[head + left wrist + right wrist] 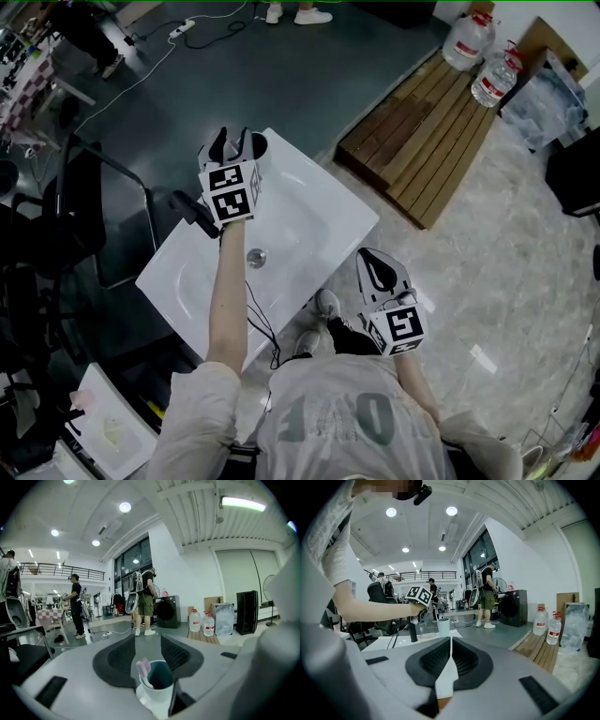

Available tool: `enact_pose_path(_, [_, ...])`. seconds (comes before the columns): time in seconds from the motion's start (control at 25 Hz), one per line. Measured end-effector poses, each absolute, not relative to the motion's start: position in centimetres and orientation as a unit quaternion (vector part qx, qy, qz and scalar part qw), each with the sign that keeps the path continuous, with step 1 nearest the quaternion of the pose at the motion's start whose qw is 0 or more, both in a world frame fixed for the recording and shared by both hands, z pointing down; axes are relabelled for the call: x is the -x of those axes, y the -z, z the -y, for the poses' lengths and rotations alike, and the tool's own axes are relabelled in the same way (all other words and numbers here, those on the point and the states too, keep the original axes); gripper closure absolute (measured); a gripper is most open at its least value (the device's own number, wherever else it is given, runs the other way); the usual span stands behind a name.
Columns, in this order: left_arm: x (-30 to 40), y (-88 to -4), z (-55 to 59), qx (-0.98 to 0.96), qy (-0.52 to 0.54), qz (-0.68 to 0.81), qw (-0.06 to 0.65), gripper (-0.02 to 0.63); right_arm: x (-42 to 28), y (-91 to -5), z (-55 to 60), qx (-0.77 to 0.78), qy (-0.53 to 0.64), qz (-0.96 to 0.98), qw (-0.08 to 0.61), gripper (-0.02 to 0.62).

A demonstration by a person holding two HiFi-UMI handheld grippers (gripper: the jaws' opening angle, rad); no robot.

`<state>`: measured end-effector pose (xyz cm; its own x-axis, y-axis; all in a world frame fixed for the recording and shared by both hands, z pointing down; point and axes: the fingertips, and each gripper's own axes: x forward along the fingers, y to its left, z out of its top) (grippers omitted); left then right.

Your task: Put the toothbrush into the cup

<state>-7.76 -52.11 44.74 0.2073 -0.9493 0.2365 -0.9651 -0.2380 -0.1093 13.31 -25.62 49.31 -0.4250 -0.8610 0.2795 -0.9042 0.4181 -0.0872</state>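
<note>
A white cup [159,689] with a teal inside stands on the far corner of the white sink [309,220]. A toothbrush [143,668] with a pink head stands in it, leaning on the left of the rim. My left gripper [145,644] is open; its jaws stand apart on either side of the cup, just above it, and touch nothing. In the head view that gripper [234,142] is beside the cup [260,143]. My right gripper [377,270] hangs by the sink's right edge, shut and holding nothing. Its own view shows the closed jaws [450,641] and the cup [443,626] far off.
A black tap [192,212] and a drain [256,257] are on the sink. A wooden platform [422,141] with water bottles [469,42] lies to the right. Office chairs [75,220] stand on the left. People stand in the background [147,599].
</note>
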Motion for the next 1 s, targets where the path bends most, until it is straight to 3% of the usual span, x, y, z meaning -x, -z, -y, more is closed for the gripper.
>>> enact_pose_path(0.6, [4.9,-26.4,44.0,-0.801,0.011,0.591,-0.095,0.457,-11.4,-44.3,25.6,-0.523,-0.043,0.849,0.059,0.563])
enact_pose_path(0.8, [4.9,-20.1,37.4,-0.796,0.063,0.579,-0.165,0.54,-9.9,-42.9,25.1,-0.511,-0.015,0.857,0.067,0.563])
enact_pose_path(1.0, [5.9,-18.0,31.4,-0.79,0.095,0.574,-0.193,0.563,-8.4,-42.2,24.7,-0.502,-0.007,0.863,0.058,0.563])
